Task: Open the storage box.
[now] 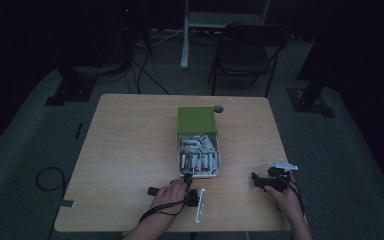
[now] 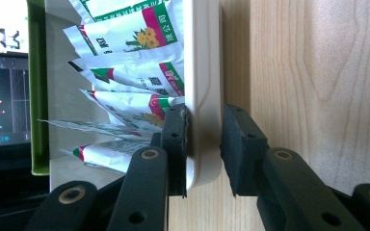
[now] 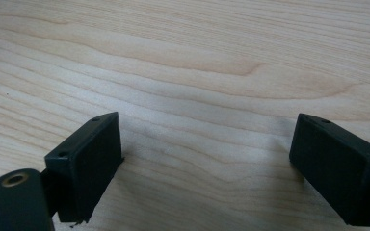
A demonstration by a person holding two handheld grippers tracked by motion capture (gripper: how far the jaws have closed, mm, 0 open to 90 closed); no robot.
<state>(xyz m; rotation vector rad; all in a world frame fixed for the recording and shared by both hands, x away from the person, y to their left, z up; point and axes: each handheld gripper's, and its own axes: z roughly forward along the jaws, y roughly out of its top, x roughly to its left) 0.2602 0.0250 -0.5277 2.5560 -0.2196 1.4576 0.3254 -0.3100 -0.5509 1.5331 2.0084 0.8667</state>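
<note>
Where fingers [image 2: 176, 139] pinch, cream box [image 2: 203, 72] holds packets [image 2: 135, 29].

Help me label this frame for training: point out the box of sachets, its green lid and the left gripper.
box of sachets [image 2: 203, 72]: left gripper view, on its cream side wall.
green lid [image 1: 196, 120]: high view, on the middle of its top face.
left gripper [image 2: 204, 147]: left gripper view, midway between its fingertips, which straddle the box's wall.

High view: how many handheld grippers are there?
2. The left gripper is at the near edge of the white box, gripping its wall. The right gripper is over the table, near its front right corner, holding nothing.
</note>
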